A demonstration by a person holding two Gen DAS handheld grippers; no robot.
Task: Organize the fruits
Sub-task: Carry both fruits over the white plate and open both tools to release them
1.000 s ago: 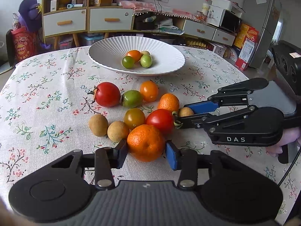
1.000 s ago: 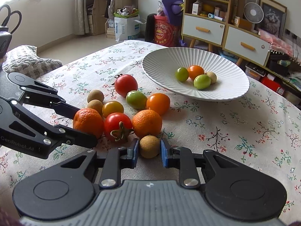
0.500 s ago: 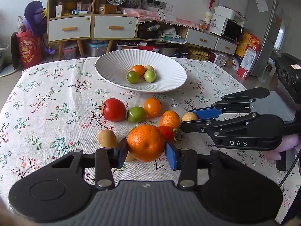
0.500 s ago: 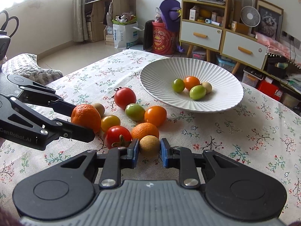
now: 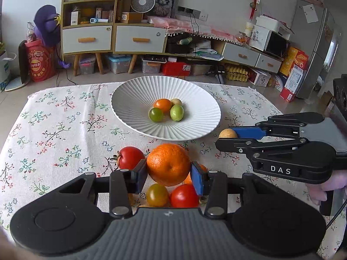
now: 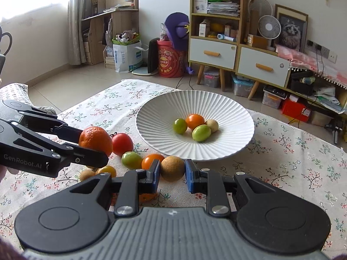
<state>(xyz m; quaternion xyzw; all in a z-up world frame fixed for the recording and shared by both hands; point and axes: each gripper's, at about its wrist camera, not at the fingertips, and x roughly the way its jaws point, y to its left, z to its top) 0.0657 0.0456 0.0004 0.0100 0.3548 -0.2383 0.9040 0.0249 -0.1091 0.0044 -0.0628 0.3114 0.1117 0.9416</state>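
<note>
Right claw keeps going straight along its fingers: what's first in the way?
Probably the near rim of the white bowl, just beyond the brown fruit the right claw holds. Depth is unclear; it may pass above the rim.

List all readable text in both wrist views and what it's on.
"DAS": white letters on the side of the right gripper, which holds a small brown fruit.
"GenRobot.AI": side of the left gripper, which holds the orange.
Red drum by the cabinet: printed characters, too blurred to read.
White bag on the floor, shelf boxes, fridge notes: too small to read.
</note>
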